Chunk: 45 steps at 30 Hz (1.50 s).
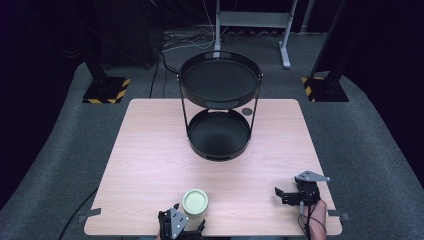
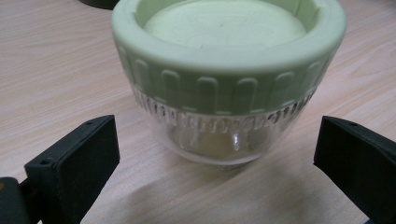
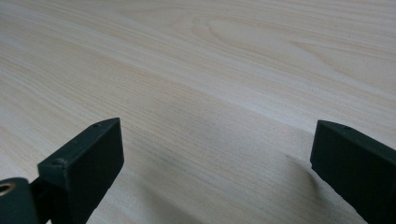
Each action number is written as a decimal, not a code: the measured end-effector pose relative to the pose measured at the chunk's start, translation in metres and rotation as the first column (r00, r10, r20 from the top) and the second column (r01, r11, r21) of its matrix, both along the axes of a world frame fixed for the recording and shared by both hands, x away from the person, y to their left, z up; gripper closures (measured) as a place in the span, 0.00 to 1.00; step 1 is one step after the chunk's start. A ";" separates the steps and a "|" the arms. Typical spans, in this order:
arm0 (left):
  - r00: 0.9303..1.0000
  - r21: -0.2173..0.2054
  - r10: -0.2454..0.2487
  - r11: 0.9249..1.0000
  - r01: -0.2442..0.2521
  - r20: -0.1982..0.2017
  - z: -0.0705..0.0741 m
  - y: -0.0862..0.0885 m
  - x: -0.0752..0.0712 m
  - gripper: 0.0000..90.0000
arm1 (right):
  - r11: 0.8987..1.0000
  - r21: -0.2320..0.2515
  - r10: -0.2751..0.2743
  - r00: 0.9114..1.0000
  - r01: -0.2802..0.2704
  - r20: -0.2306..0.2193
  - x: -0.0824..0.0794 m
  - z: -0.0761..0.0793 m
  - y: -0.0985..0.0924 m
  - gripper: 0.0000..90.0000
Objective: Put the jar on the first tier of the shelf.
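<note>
Item 1, left gripper (image 1: 196, 226): we are holding it at the table's near edge, about 6 o'clock from the table's middle. Its jaws are standing spread wide, one on each side of the jar and touching neither wall in the left gripper view. We judge that we are lining up for a side grasp below the lid, where the glass narrows and the jaws can seat.

Item 2, jar (image 2: 224, 88): a clear glass jar with a pale green ribbed screw lid (image 1: 195, 201), standing upright on the wood just ahead of the left gripper, at roughly 6 o'clock on the table. It looks empty, though the glass is distorting the view. It is resting free, not lifted.

Item 3, table (image 1: 150, 165): light wood-grain top, carrying everything listed.

Item 4, two-tier stand (image 1: 220, 102): black, with a round upper tray over a round lower tray, sitting at 12 o'clock on the table, well apart from the jar. We take it as the likely destination, both trays lying bare.

Item 5, right gripper (image 1: 283, 195): we are keeping it at about 4 o'clock, low over bare wood, jaws parted and holding nothing. We judge it is parked aside to leave the left gripper's path open.
</note>
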<state>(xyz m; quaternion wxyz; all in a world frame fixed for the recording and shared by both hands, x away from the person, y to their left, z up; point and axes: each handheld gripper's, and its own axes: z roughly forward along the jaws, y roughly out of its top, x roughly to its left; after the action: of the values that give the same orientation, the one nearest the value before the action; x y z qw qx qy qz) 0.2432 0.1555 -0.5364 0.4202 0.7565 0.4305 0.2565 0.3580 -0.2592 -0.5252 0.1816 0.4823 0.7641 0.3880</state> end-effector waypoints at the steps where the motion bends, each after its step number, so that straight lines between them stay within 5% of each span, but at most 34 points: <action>1: 1.000 0.002 -0.001 1.000 0.001 0.000 0.001 -0.001 0.000 0.00 | 1.000 0.000 0.003 1.000 -0.003 -0.003 0.000 0.000 0.000 0.02; 27: 1.000 0.017 0.008 1.000 -0.008 -0.017 0.025 -0.004 0.004 0.00 | 0.993 -0.098 0.058 0.998 -0.062 -0.037 0.006 -0.002 0.011 0.00; 34: 0.999 0.050 0.008 0.999 -0.006 -0.050 0.034 -0.009 0.011 0.00 | 0.994 -0.093 0.060 0.997 -0.064 -0.038 0.006 -0.002 0.010 0.00; 45: 0.997 0.048 -0.008 0.999 0.011 -0.072 0.036 -0.016 0.026 0.00 | 0.993 -0.104 0.058 0.998 -0.061 -0.035 0.006 -0.002 0.011 0.00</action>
<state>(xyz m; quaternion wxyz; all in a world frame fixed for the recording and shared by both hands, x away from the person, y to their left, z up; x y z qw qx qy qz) 0.2692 0.1391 -0.4999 0.3873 0.7772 0.4353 0.2375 0.3635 -0.2481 -0.5274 0.1831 0.4550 0.8004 0.3447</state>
